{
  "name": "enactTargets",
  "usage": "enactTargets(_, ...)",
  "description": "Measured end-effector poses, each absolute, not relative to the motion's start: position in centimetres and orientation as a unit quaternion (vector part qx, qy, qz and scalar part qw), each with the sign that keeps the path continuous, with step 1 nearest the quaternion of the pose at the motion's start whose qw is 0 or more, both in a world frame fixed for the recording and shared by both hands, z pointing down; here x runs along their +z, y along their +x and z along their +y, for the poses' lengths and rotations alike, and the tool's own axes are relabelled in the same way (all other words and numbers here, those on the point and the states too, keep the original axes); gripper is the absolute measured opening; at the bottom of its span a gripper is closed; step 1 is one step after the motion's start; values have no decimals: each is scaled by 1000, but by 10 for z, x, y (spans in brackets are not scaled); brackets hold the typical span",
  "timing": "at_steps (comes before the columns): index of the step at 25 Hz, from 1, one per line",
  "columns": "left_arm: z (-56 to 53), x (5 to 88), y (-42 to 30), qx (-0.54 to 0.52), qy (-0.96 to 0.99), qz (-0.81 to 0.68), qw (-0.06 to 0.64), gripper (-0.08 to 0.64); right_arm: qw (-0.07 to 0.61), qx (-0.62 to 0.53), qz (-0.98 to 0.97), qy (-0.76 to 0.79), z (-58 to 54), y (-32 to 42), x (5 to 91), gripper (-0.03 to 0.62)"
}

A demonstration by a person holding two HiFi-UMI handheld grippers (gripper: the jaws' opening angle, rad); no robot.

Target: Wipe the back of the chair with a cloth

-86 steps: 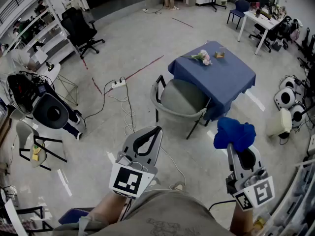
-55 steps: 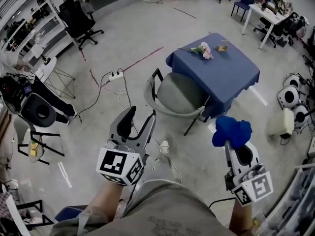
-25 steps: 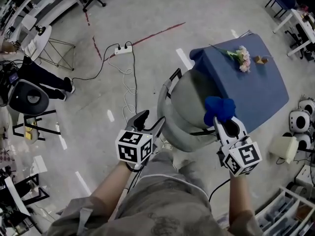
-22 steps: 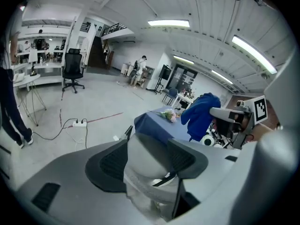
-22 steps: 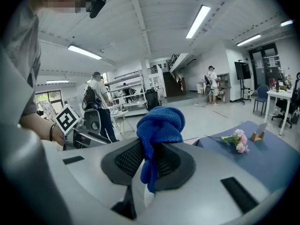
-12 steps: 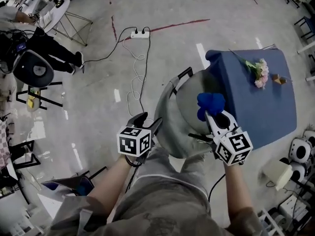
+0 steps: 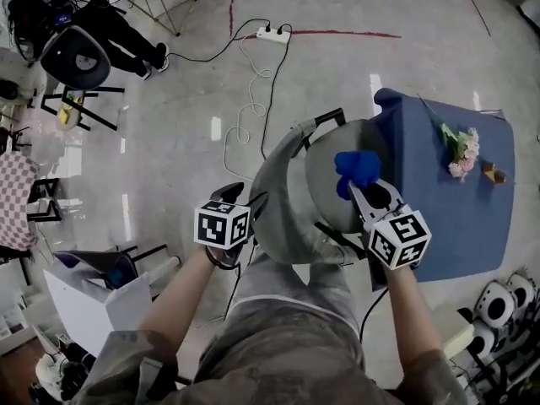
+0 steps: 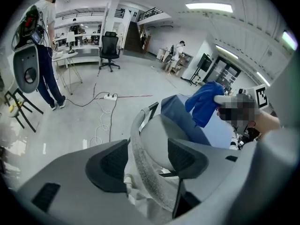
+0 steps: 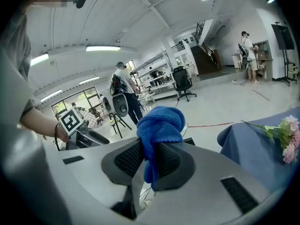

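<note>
Grey concrete floor [image 7: 169, 150] spreads around the scene, with a white power strip [image 7: 274, 33] and its loose cables lying at the far side. A person [image 8: 44, 55] stands far off to the left.

Near centre, the left hand-held gripper [image 7: 245, 199] is open. Its jaws stand apart on either side of the curved top rim of the grey chair [image 7: 283, 218], and whether they touch it cannot be told.

To the right, the right hand-held gripper [image 7: 361, 191] is closed on a bunched blue cloth [image 7: 356, 169]. The cloth sticks up past the jaw tips and, in the head view, hangs over the chair's seat, apart from the back's rim.

Just beyond the chair on the right is a surface [image 7: 456, 226] draped in blue fabric, with a spray of pink flowers [image 7: 460, 152] lying on it.
</note>
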State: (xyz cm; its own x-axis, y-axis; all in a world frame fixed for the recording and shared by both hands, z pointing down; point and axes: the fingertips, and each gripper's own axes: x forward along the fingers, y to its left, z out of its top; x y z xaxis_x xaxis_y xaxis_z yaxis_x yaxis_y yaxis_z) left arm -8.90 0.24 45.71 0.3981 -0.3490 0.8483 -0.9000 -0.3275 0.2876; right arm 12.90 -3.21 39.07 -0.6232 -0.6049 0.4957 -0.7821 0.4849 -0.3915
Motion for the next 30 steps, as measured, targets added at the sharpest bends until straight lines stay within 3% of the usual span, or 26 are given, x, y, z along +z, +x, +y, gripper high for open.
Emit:
enactTargets(19, 23, 505, -87, 386, 714, -432, 394, 275, 191, 332, -849, 363, -56, 115, 514, 75)
enactTargets(24, 24, 514, -88, 389, 713, -427, 397, 210, 200, 336, -851, 351, -64, 94, 554, 75)
enactTargets(30, 25, 512, -88, 383, 717, -427, 398, 189, 200, 346, -849, 346, -81, 72, 592, 75)
